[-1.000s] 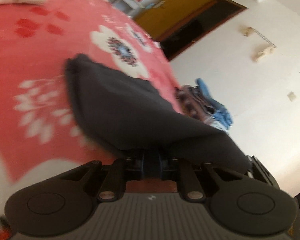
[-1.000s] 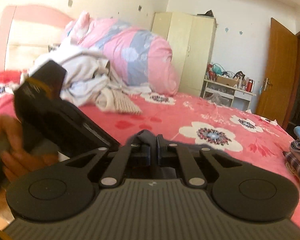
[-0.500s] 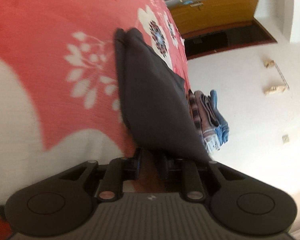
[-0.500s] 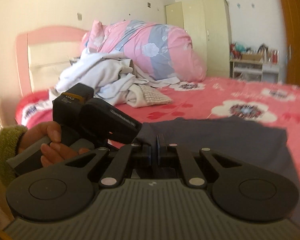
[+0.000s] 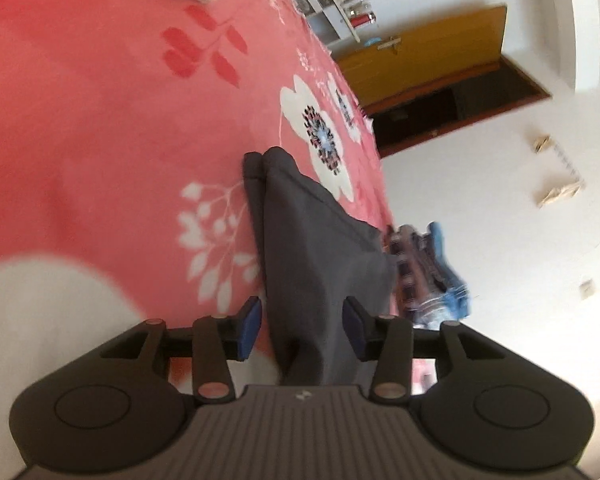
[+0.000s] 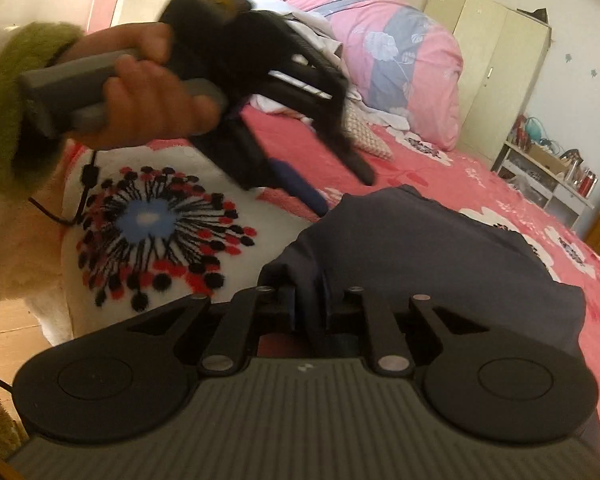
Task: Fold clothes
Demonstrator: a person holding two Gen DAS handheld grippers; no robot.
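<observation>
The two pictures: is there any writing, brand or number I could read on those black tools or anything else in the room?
Yellow label on top of the left gripper: some print, too blurred to read.
Small pale mark on the right gripper body: a logo, not letters.
Bottles on the shelf: too small to read.
Nothing else carries text.

A bed [image 6: 440,168] under a red, flower-printed blanket.
On it lie a folded dark grey garment [image 6: 440,256], a heap of white clothes [image 6: 312,40] beside a pink quilt [image 6: 400,52] near the headboard, and a stack of folded clothes [image 5: 428,268] at the edge.
</observation>
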